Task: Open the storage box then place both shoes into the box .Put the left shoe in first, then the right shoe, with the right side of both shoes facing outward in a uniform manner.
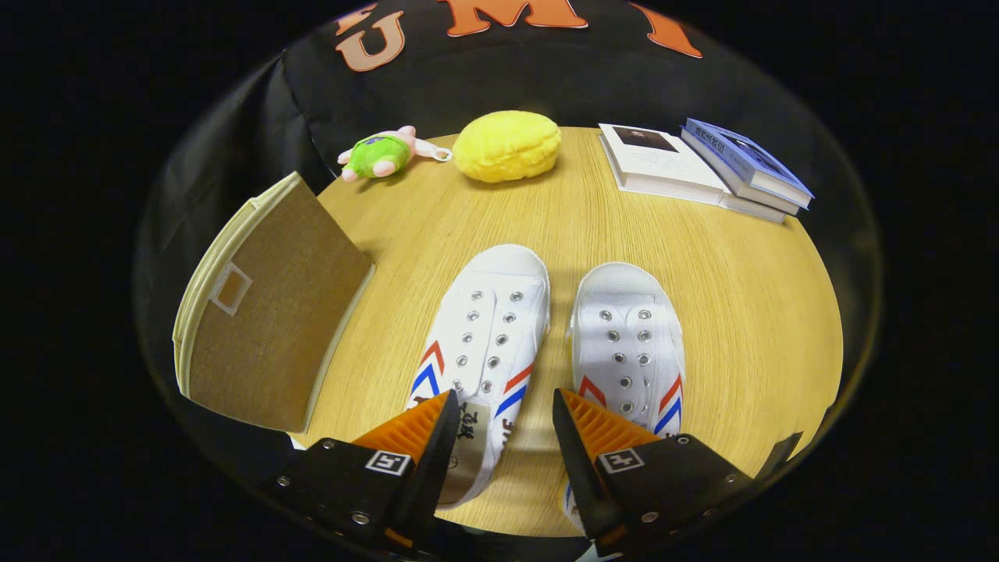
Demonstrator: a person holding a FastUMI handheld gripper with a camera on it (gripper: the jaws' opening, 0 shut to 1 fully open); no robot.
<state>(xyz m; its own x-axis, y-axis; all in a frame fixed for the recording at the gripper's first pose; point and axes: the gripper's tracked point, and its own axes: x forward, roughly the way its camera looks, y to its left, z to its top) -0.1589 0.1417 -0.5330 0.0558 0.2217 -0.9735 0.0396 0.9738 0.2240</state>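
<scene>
The gripper [503, 425] hangs with its fingers apart and empty above the heels of two white canvas shoes. The left shoe [488, 343] and the right shoe [628, 336] lie side by side in the middle of the frame. They look light and soft; I would grip the stiffer heel rim. The storage box [265, 328], at the left, seems closed. The wooden table [749, 312] looks smooth.

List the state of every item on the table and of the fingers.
storage box: lid shut, left of the shoes.
left shoe: upright on the table, outside the box.
right shoe: upright beside it, outside the box.
books: closed, stacked.
gripper: fingers open above the shoes' heels, holding nothing.
</scene>
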